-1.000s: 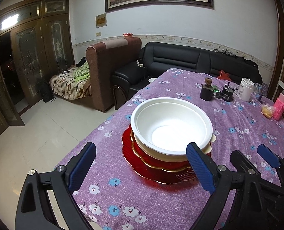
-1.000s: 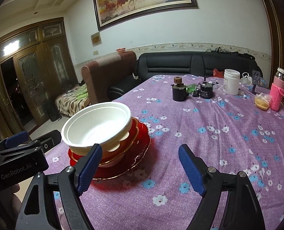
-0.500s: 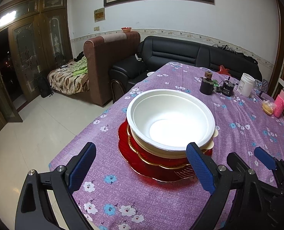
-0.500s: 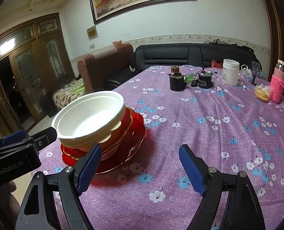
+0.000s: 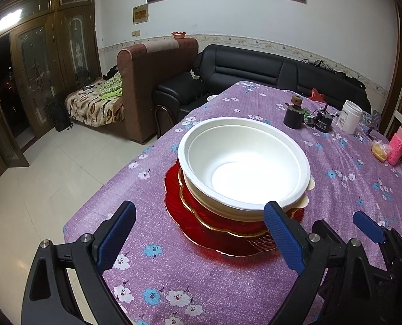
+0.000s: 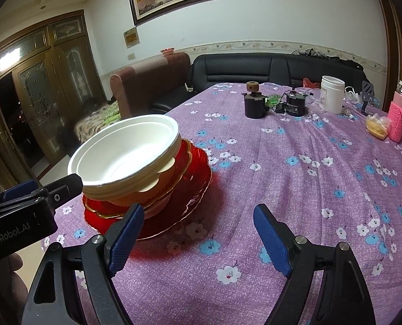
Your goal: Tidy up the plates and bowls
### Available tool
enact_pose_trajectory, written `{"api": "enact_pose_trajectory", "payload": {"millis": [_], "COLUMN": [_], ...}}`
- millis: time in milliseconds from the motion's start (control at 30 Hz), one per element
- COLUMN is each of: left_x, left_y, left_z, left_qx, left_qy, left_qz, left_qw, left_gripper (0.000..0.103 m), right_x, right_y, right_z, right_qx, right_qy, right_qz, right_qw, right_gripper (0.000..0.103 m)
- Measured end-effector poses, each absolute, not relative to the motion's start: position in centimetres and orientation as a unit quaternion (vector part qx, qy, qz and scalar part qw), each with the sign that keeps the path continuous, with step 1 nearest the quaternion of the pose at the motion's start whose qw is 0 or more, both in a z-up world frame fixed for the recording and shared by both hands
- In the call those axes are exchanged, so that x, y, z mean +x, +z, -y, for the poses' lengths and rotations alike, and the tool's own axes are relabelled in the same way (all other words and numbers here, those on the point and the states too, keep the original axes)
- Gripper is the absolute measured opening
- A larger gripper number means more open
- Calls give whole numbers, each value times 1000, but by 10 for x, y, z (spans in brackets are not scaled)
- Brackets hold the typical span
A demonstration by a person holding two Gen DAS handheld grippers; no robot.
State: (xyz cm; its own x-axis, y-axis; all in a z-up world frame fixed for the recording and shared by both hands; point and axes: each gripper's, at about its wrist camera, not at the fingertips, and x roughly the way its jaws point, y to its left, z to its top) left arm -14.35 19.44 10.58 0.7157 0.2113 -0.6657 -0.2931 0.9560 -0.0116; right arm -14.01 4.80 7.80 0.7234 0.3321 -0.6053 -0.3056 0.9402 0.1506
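A stack stands on the purple flowered tablecloth (image 5: pixel 336 189): a large white bowl (image 5: pixel 244 165) on top, a cream scalloped dish under it, a gold-rimmed red dish, and a wide red plate (image 5: pixel 190 224) at the bottom. The white bowl (image 6: pixel 125 157) and the red plate (image 6: pixel 198 189) also show in the right wrist view. My left gripper (image 5: pixel 201 233) is open and empty just in front of the stack. My right gripper (image 6: pixel 198 237) is open and empty, to the right of the stack, its left finger close to the red plate's rim.
At the far end of the table stand a dark pot (image 6: pixel 253 103), a small black device (image 6: pixel 295 105), a white jar (image 6: pixel 332 97), a pink bottle (image 6: pixel 398 119) and a bagged snack (image 6: pixel 375 128). Sofas stand beyond the table. The table's left edge runs near the stack.
Both grippers have moved closer to the stack, which now looks larger in both views. Both stay open. The stack has not moved.
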Motion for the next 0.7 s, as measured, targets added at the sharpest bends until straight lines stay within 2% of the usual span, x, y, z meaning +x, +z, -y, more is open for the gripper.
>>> {"api": "enact_pose_trajectory", "payload": {"millis": [700], "left_x": [-143], "left_y": [101], "left_z": [-198], "left_qx": [-63], "left_qy": [136], "left_qz": [-356], "left_qw": [922], "left_gripper": [95], "right_x": [-142], "right_y": [72], "right_z": [-64], "right_qx": [5], "right_qy": [180], "right_qz": [-344], "right_qw": [921], "right_gripper": [87]}}
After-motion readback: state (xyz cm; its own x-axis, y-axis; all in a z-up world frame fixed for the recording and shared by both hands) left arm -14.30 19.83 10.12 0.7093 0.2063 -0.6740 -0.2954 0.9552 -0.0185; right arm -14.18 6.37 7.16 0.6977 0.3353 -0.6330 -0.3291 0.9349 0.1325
